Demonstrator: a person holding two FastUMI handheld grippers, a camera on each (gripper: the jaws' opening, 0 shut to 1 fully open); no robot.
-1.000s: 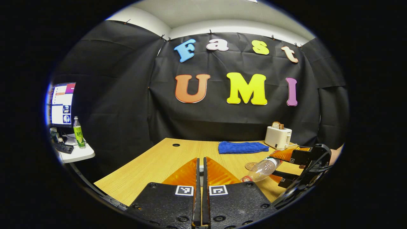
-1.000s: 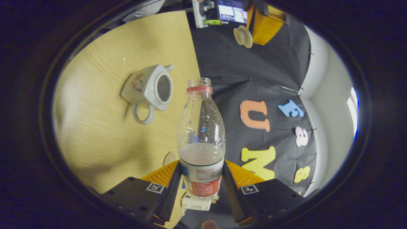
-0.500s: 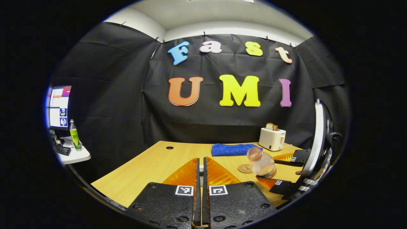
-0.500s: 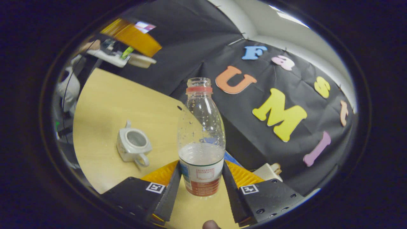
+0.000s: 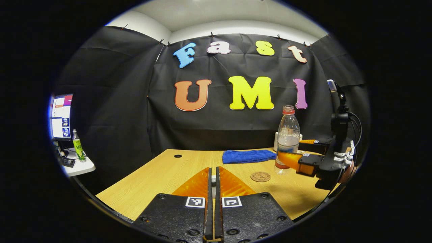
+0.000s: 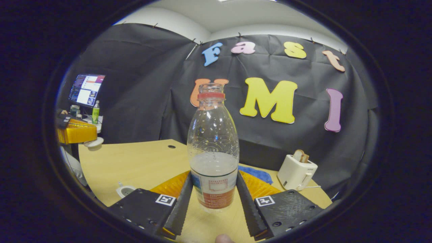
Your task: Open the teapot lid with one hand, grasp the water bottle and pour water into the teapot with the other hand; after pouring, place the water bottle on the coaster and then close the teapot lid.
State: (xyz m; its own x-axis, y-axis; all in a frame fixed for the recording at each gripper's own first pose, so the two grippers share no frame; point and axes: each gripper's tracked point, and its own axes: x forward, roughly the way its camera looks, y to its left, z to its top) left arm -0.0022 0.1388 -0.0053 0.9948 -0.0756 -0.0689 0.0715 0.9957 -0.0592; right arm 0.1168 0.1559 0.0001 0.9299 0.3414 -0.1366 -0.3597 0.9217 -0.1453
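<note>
A clear water bottle with no cap, about half full, stands upright between the fingers of my right gripper, which is shut on its labelled lower part. From the left gripper view the bottle and right gripper hover just right of and behind the round brown coaster. My left gripper is shut on the knob of the white teapot lid, held in the air at the far left. The open white teapot peeks out low on the table, left of my right fingers.
On the wooden table, a blue cloth lies at the back and a white toaster with bread stands at the back right. A side desk holds a monitor and a green bottle.
The right gripper has swung the bottle from a tipped pose by the teapot back to upright and carried it over beside the coaster. The left gripper stays shut, barely moved.
</note>
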